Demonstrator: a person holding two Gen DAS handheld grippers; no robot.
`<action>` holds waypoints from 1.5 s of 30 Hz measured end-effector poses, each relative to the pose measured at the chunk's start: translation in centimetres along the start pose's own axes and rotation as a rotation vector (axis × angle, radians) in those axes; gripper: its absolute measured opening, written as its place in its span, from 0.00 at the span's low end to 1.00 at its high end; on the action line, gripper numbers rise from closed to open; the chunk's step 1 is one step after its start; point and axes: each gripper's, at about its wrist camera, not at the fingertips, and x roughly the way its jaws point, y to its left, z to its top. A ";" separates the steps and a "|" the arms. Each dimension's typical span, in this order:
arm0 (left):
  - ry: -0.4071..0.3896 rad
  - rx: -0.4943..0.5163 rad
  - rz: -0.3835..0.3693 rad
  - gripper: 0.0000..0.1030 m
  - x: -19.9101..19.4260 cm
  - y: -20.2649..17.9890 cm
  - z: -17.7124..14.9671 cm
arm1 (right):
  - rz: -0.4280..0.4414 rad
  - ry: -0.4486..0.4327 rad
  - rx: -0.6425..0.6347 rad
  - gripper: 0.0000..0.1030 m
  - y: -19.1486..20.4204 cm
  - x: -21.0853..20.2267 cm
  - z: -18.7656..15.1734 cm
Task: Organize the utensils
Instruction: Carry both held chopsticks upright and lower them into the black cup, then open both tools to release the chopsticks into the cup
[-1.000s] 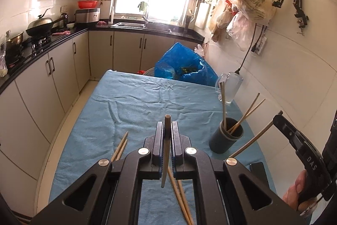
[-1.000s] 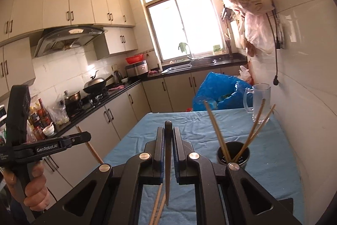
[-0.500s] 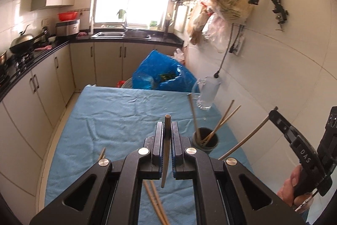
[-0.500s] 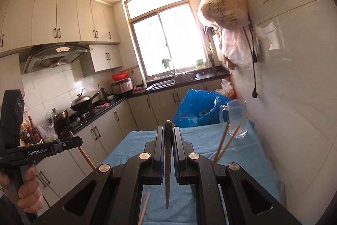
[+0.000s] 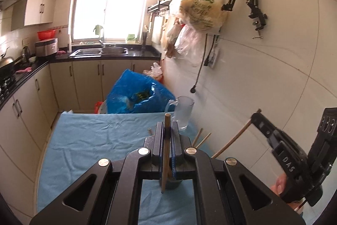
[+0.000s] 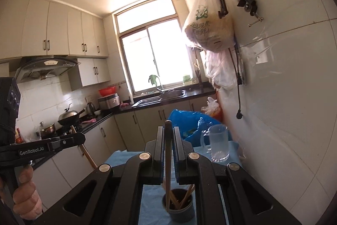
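Clamped between the pads of the left gripper (image 5: 167, 138): a single wooden chopstick (image 5: 165, 153), held nearly upright, its lower tip hanging free over the blue cloth (image 5: 88, 140) on the table. Just behind that tip, a dark holder (image 5: 173, 183), almost wholly masked by the gripper's black body; only a sliver of its wall visible there, with a few stick ends (image 5: 203, 139) poking out to the right of the jaws. At the right edge of the left-wrist view, the right gripper (image 5: 256, 114), seen side-on, pinching a second chopstick (image 5: 230, 143) that slants down toward the holder, its lower end lost behind the left gripper's frame.

From the right wrist, the same grip seen head-on: right gripper (image 6: 168, 140) closed on its chopstick (image 6: 167, 163), lower end hanging in front of the mouth of the holder (image 6: 179, 212), whether inside the rim or above it, not clear. Several chopsticks already standing in the holder (image 6: 186, 197), count hard to make out. Frosted mug (image 6: 218, 144) standing beyond, near the white wall. Left gripper (image 6: 82, 136) at far left, hand (image 6: 25, 195) partly cut off by the frame.
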 end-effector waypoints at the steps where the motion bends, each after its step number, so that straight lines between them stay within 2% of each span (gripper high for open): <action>1: -0.003 0.006 -0.002 0.05 0.3 -0.3 0.3 | -0.004 0.001 0.001 0.08 -0.3 0.4 0.2; 9: -0.014 0.027 -0.019 0.05 3.9 -2.2 1.5 | -0.026 0.014 0.028 0.08 -2.4 2.9 0.8; 17: 0.048 -0.011 -0.027 0.05 8.3 -1.5 0.9 | -0.036 0.048 0.044 0.08 -4.0 5.4 -0.1; 27: 0.188 -0.052 -0.002 0.05 13.4 0.6 -3.2 | -0.039 0.185 0.064 0.08 -5.1 9.5 -4.1; 37: 0.254 -0.071 0.002 0.06 15.0 2.1 -5.5 | -0.044 0.317 0.093 0.09 -6.2 12.1 -7.3; 39: 0.243 -0.083 -0.009 0.08 14.4 2.2 -5.4 | -0.035 0.317 0.092 0.17 -6.2 11.9 -7.3; 41: 0.230 -0.086 -0.007 0.21 13.8 2.2 -5.2 | -0.036 0.294 0.089 0.50 -6.1 10.9 -6.9; 42: 0.215 -0.089 -0.004 0.31 13.2 2.4 -5.0 | -0.037 0.277 0.089 0.53 -6.0 10.5 -6.7; 45: 0.164 -0.087 0.030 0.34 11.1 2.7 -4.9 | -0.057 0.223 0.065 0.54 -5.4 8.4 -5.7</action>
